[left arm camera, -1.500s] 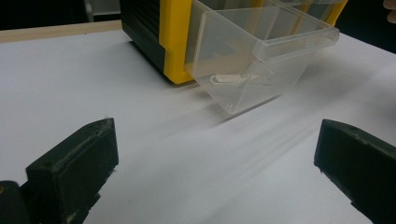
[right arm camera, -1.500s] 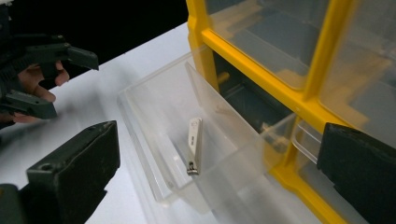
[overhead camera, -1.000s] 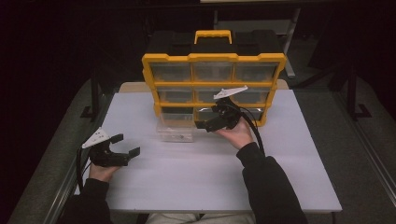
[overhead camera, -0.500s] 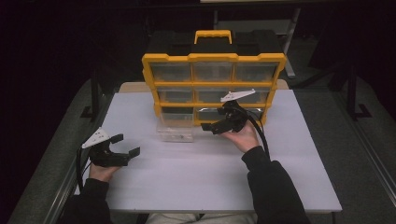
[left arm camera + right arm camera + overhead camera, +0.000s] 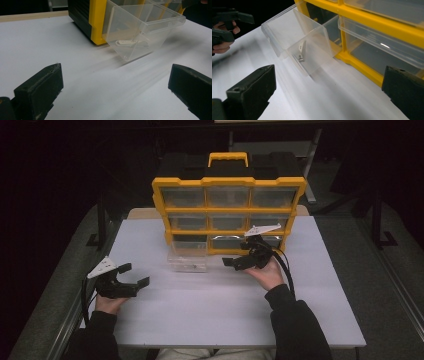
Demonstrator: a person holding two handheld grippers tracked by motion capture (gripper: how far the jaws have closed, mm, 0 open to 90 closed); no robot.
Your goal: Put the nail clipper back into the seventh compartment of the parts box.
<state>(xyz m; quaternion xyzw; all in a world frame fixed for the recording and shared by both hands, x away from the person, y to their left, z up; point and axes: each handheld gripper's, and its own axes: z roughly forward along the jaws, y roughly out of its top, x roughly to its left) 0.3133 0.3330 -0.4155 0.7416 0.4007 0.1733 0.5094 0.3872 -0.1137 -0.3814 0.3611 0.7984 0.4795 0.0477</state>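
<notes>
From the high view I am watching the yellow organizer (image 5: 227, 215) standing at the back of the white table (image 5: 200, 310), with its bottom-left clear drawer (image 5: 187, 261) pulled out onto the table in front of it. I am holding the left gripper (image 5: 135, 275) near the table's left edge, well apart from the drawer, jaws spread wide and empty. The right gripper (image 5: 233, 261) is hovering just beside the drawer's right side, also gaping and holding nothing.

In the left gripper view, I am looking between two widely parted jaws at the clear drawer (image 5: 140, 30), which is tilting out of the organizer (image 5: 96, 22); a small white clip-like part (image 5: 127, 43) is lying on its floor.

In the right gripper view (the closer one), I am seeing the drawer (image 5: 297, 42) ahead between parted jaws, the small part (image 5: 301, 51) leaning against its inner wall, and the left gripper (image 5: 224, 25) far off.

My worry: the drawer looks light and is barely seated, so a sideways nudge from a jaw could knock it free or tip the part out. Clear walls also make depth hard to judge, so I could pinch plastic instead of the part.
</notes>
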